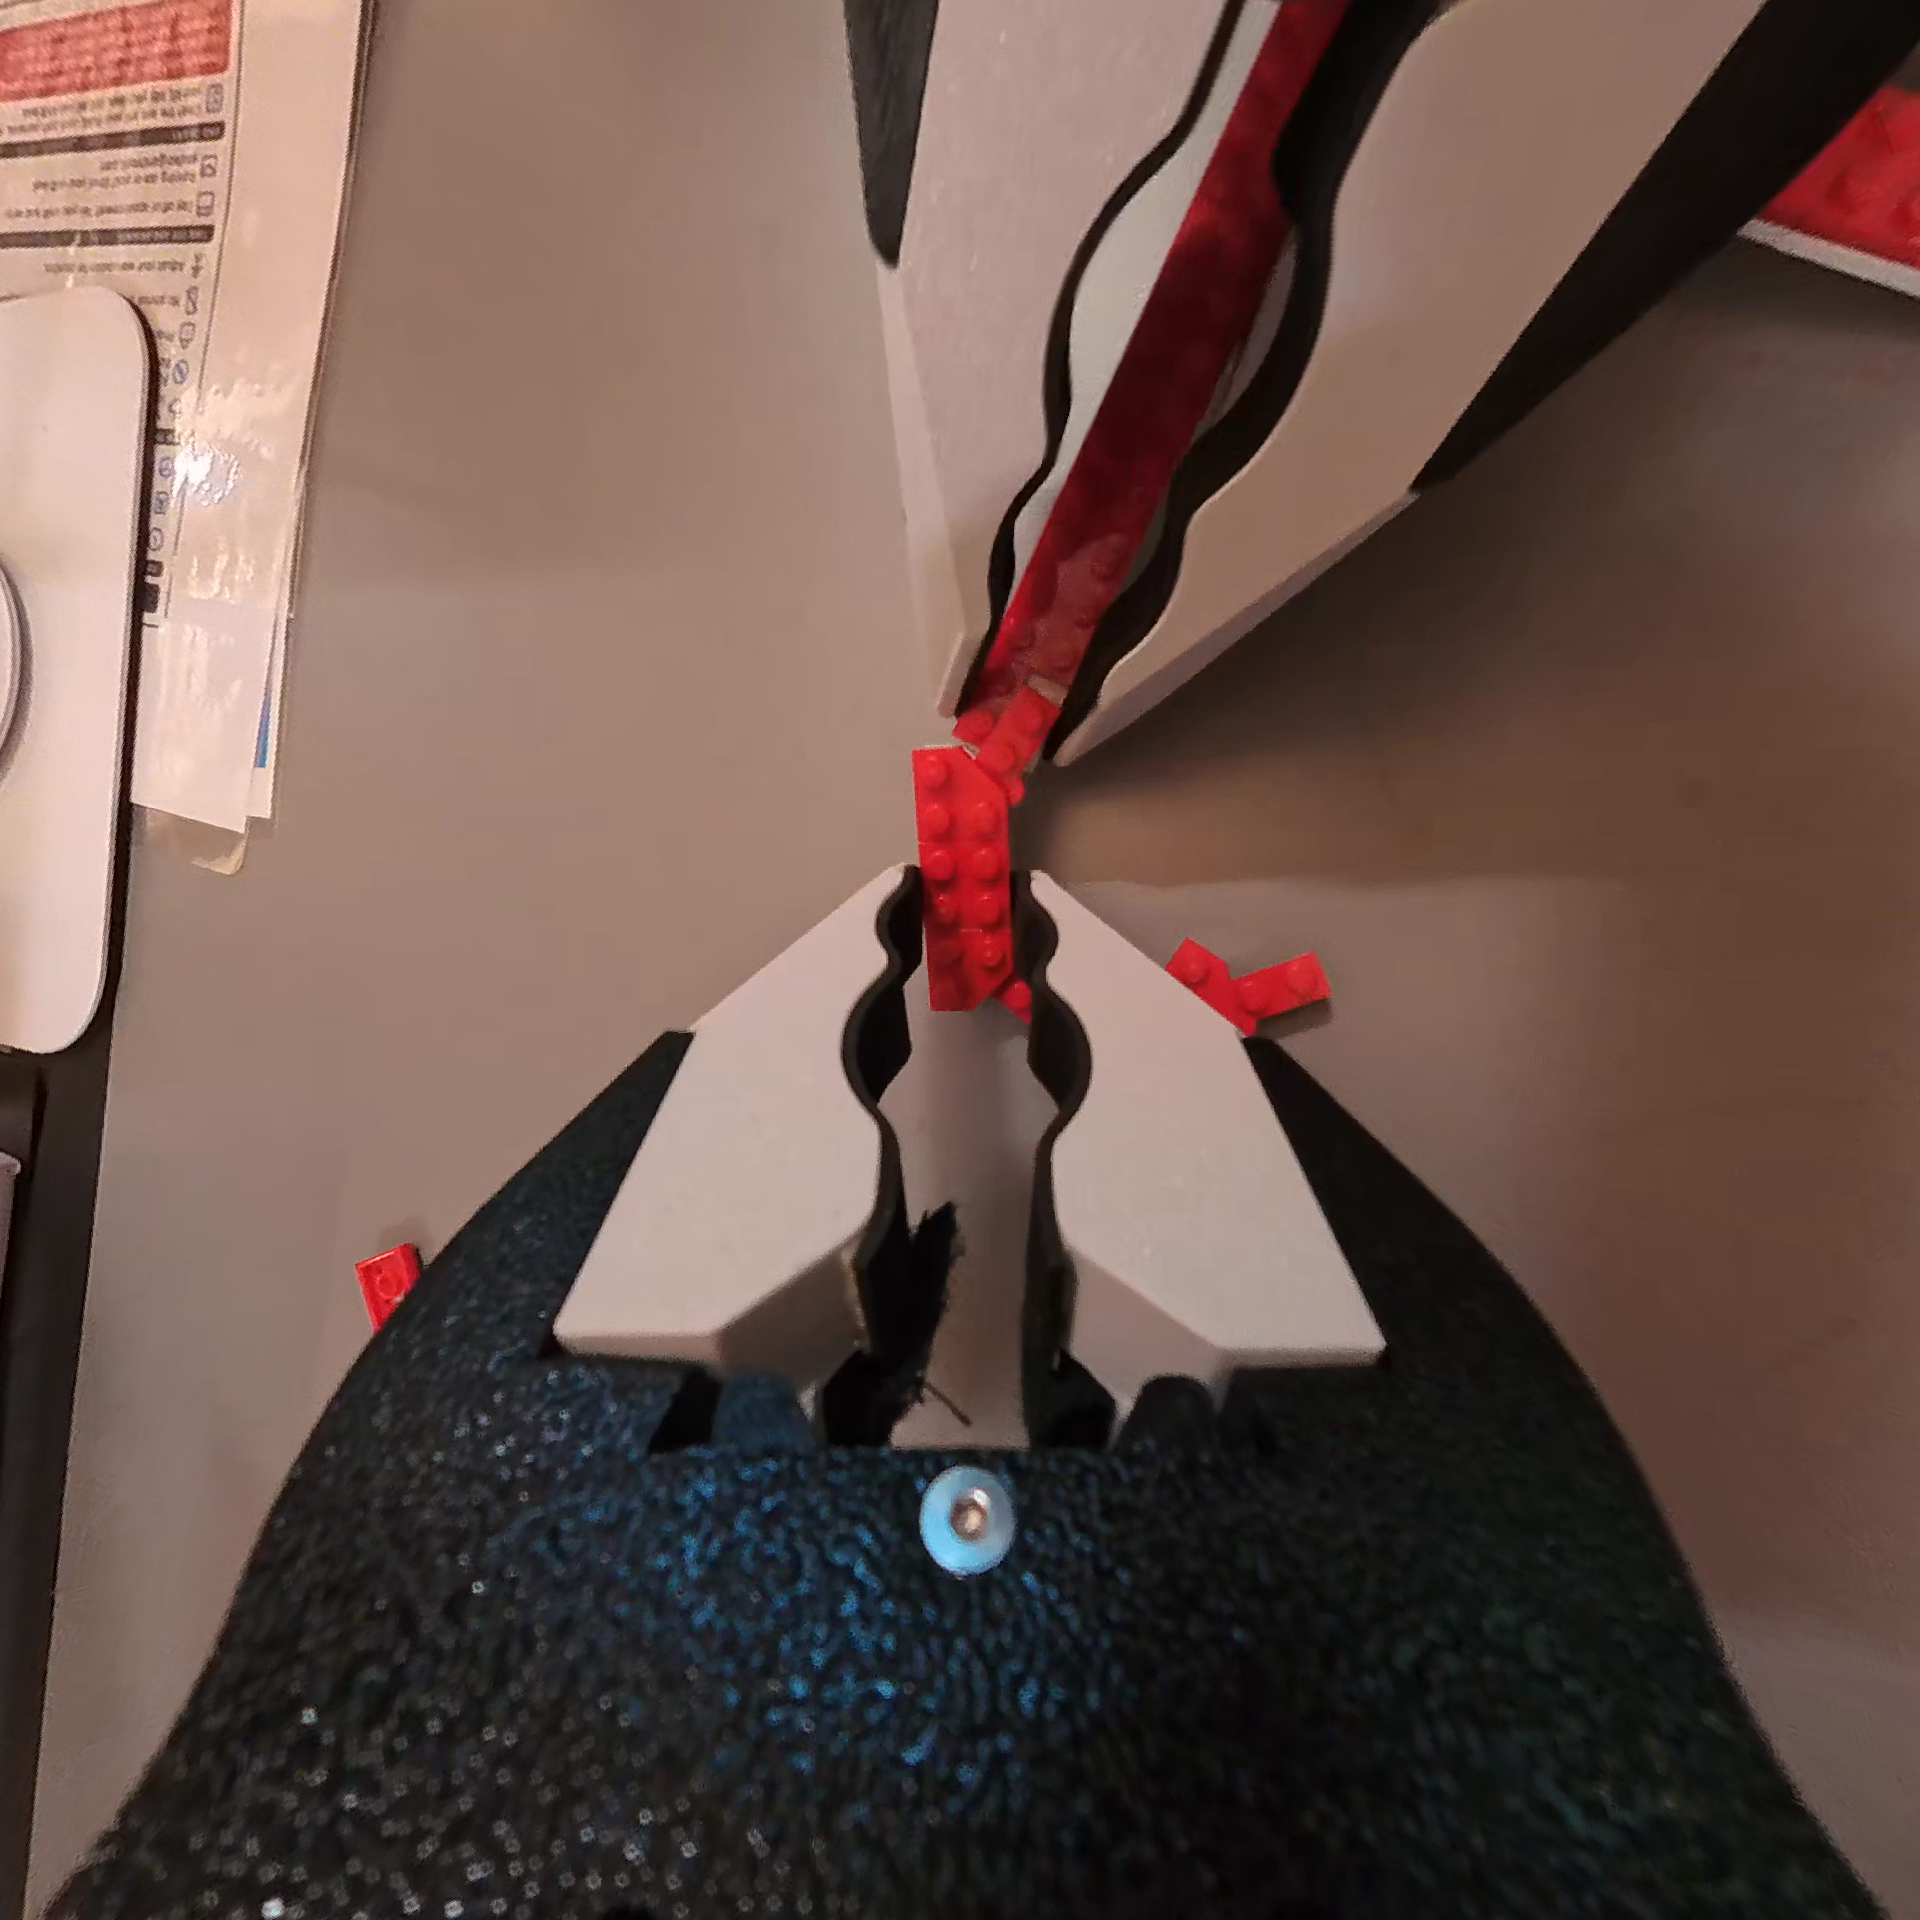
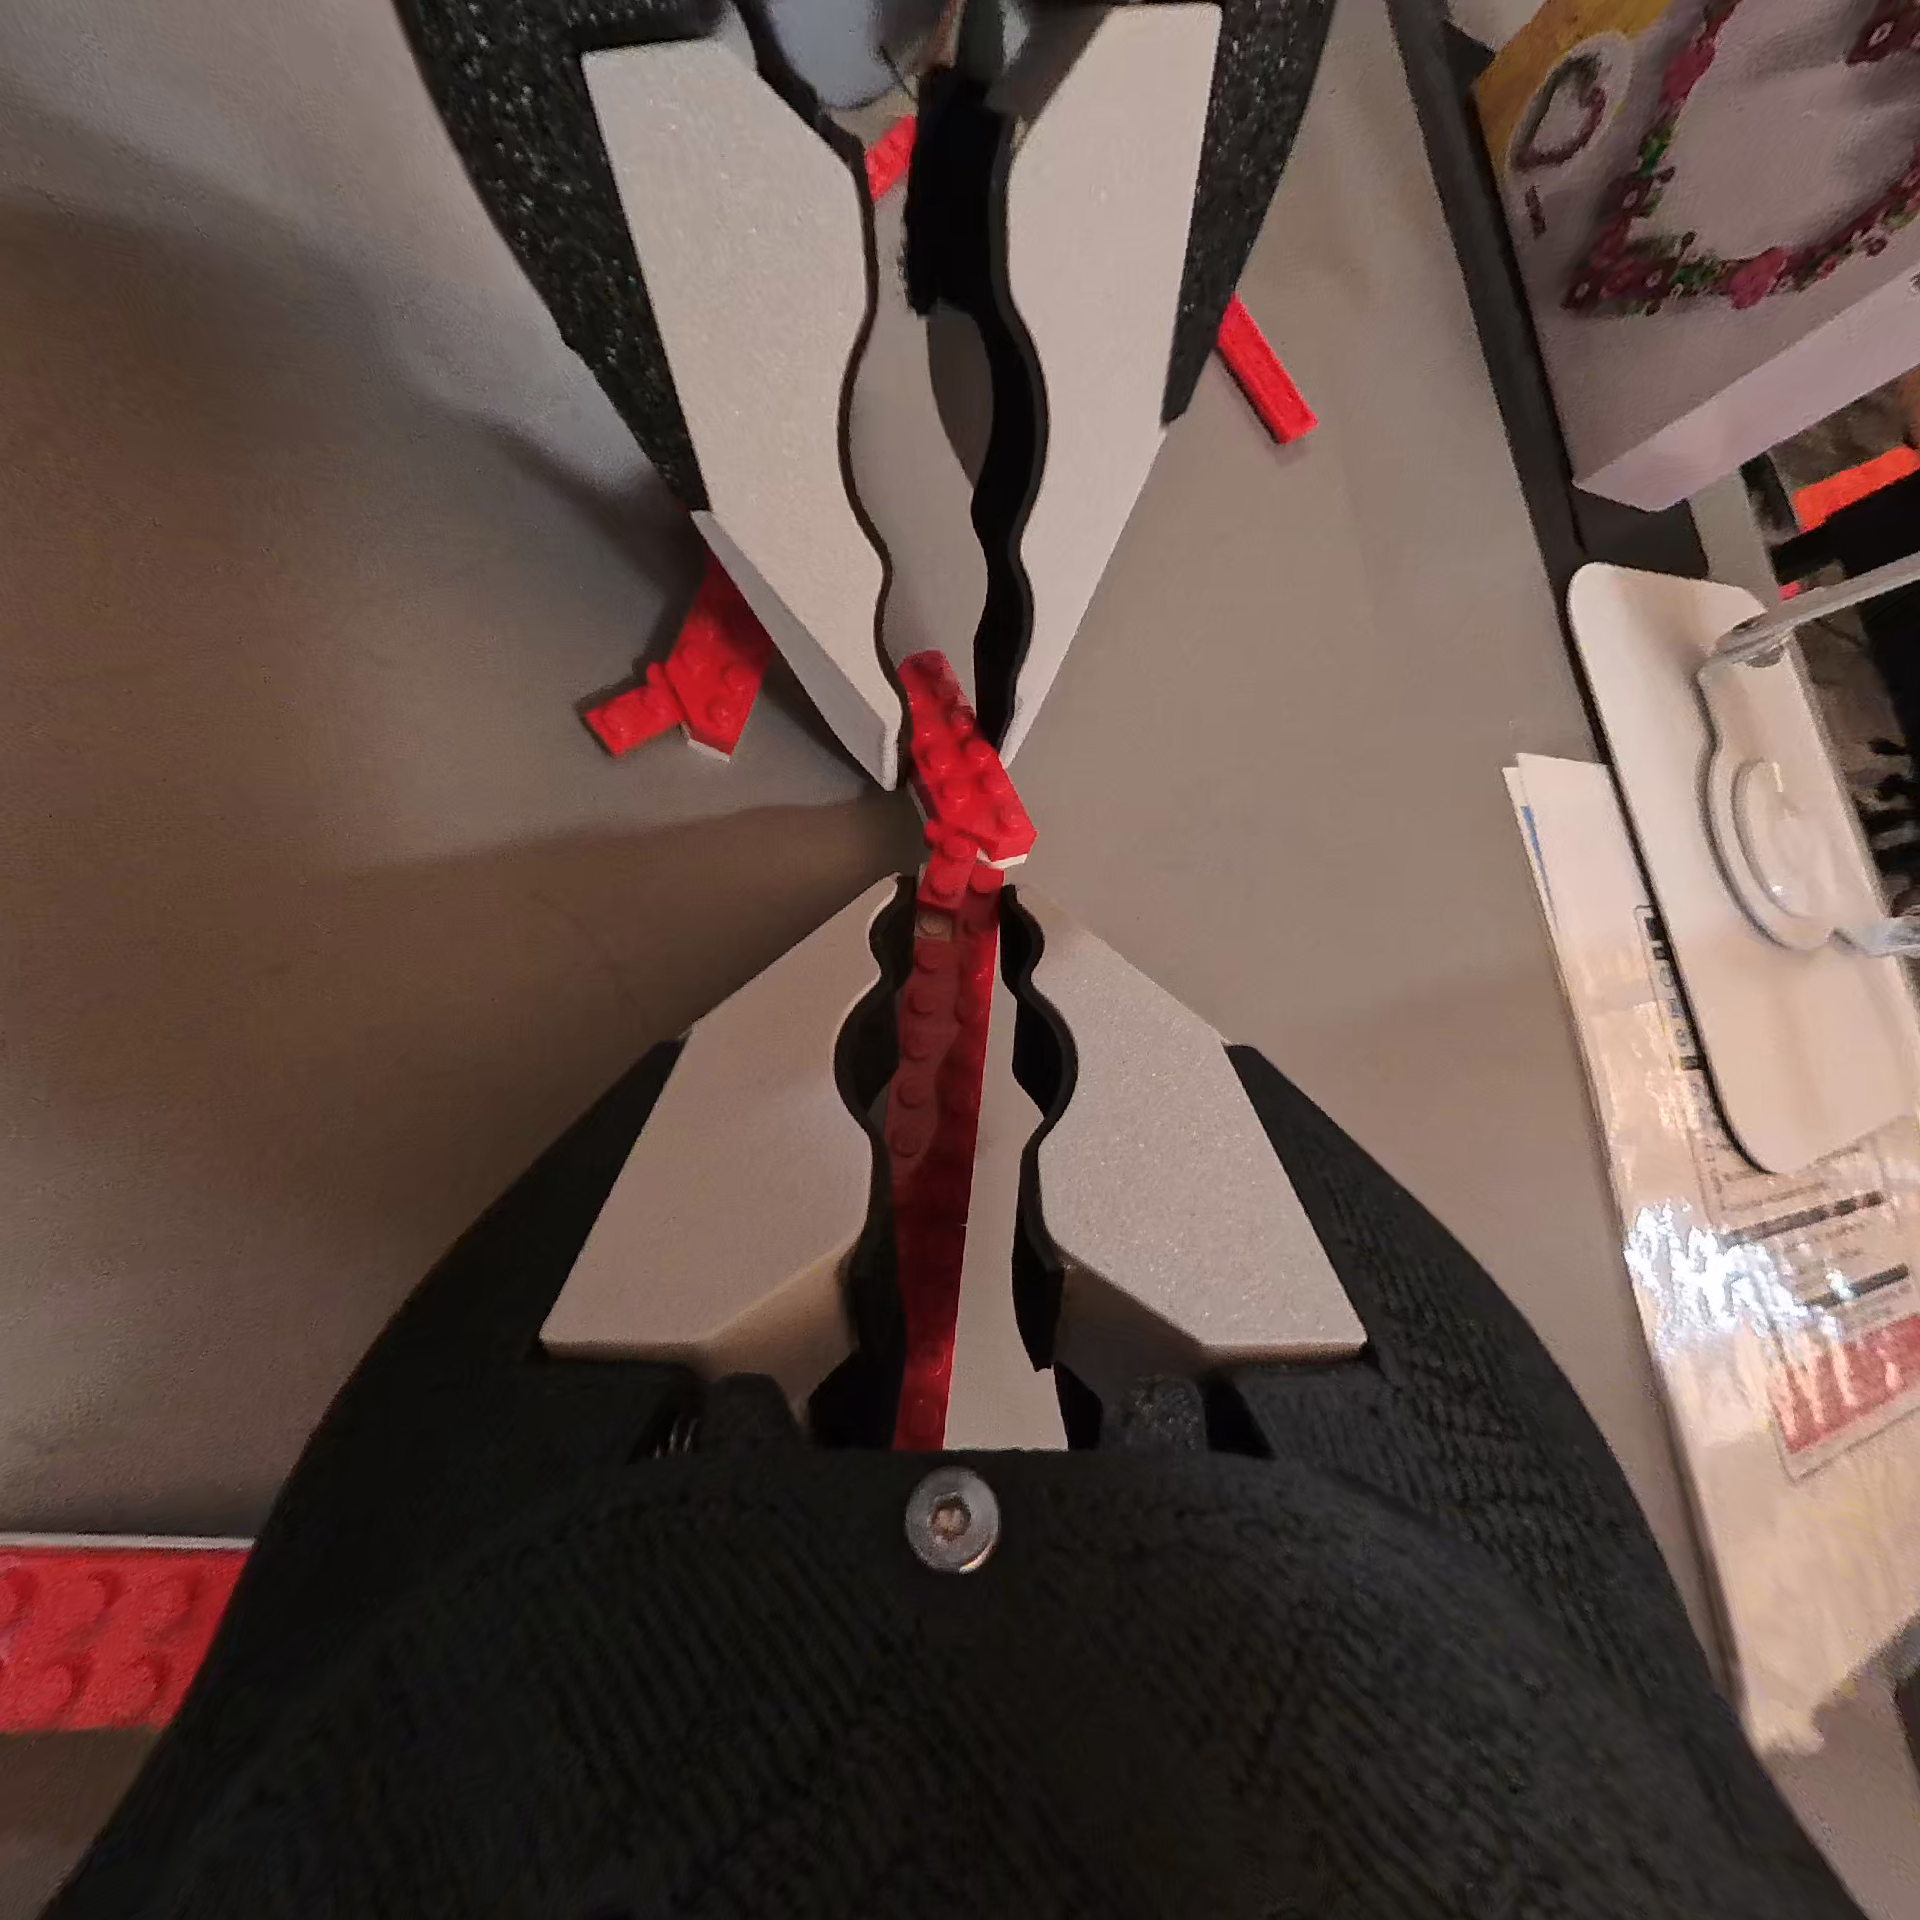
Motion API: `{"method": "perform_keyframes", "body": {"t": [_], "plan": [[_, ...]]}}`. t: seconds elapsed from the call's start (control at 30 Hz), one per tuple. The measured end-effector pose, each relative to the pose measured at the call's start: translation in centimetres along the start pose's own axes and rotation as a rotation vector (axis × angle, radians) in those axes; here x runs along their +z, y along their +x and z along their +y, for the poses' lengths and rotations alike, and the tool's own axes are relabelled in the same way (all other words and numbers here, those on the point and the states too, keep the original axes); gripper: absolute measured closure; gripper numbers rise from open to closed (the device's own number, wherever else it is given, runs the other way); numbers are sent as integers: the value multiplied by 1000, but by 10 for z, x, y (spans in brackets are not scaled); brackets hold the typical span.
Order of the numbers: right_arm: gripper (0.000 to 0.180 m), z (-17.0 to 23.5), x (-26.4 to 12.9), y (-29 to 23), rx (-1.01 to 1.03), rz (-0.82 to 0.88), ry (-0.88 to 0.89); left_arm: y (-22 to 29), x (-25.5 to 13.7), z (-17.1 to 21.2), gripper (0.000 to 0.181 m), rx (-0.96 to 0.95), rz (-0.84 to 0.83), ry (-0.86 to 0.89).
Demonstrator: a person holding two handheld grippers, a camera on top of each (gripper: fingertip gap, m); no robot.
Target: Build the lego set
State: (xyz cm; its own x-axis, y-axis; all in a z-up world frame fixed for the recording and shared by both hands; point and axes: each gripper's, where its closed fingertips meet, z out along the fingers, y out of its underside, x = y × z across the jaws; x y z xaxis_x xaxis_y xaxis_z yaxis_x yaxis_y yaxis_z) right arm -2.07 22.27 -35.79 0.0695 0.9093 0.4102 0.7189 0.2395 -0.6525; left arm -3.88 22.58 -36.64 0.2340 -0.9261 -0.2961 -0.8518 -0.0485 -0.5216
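My left gripper (image 1: 971, 883) is shut on a short red studded plate (image 1: 966, 883) that sticks out past its tips. My right gripper (image 2: 951, 894) is shut on a long red studded plate (image 2: 935, 1122) that runs back between its fingers. The two plates meet end to end above the grey table, at a small joint with a white edge (image 2: 987, 847). In the left wrist view the right gripper (image 1: 1013, 732) comes in from the upper right with the long plate (image 1: 1153, 343). In the right wrist view the left gripper (image 2: 945, 748) comes down from the top, holding the short plate (image 2: 961, 758).
Loose red pieces lie on the table: a small angled assembly (image 1: 1252, 982) (image 2: 686, 691), a thin plate (image 2: 1262, 369), a small piece (image 1: 384, 1283), and a wide plate (image 2: 99, 1642) (image 1: 1860, 187). Leaflets (image 1: 208, 416) (image 2: 1714, 1195), a white pad (image 1: 62, 665) and the set's box (image 2: 1714, 208) lie along the edge. The grippers are tip to tip, or close to it.
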Motion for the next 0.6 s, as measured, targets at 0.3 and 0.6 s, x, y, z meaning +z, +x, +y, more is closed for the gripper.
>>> {"method": "perform_keyframes", "body": {"t": [0.3,0.6], "plan": [[166,9,5,-3,221,-113,16,3,4,-1,165,-2,-16,-57],[158,7,-1,-1,260,-114,55,4,3,0,166,-34,-16,-99]]}}
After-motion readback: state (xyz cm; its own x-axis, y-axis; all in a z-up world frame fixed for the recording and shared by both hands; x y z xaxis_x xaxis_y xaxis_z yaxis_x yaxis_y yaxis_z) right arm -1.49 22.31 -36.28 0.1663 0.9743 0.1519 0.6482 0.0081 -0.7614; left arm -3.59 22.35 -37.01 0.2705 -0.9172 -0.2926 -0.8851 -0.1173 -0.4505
